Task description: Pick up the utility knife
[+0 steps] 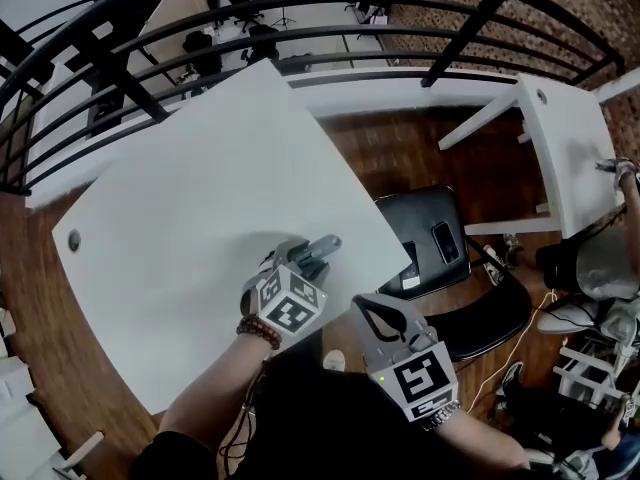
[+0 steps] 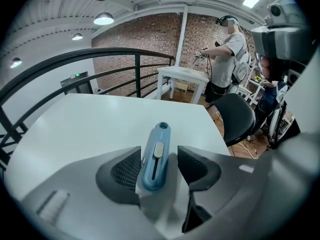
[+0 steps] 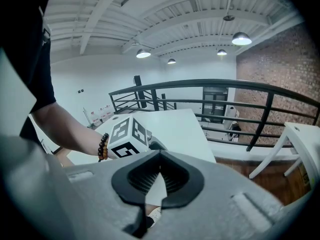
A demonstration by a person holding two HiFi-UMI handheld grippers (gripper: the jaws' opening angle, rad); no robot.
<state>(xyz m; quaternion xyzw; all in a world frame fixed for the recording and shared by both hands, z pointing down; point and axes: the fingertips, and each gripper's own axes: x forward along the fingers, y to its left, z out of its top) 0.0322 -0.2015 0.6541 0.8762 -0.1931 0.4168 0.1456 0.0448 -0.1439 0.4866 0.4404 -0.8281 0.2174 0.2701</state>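
Observation:
A blue utility knife (image 2: 159,144) lies flat on the white table (image 1: 190,198), its slider facing up and its far end pointing away from me. My left gripper (image 2: 158,151) is lowered over it with a jaw on each side, open; a gap shows between the right pad and the knife. In the head view the knife's (image 1: 325,245) end pokes out beyond the left gripper (image 1: 305,258), close to the table's right edge. My right gripper (image 1: 362,303) is shut and empty, just off the near table edge, with the left gripper's marker cube (image 3: 125,136) ahead of it.
A black chair (image 1: 445,268) with a phone (image 1: 445,240) on its seat stands right of the table. Beyond it is a second white table (image 1: 570,148). A black railing (image 1: 300,18) curves around the far side. A person (image 2: 227,54) stands by that second table.

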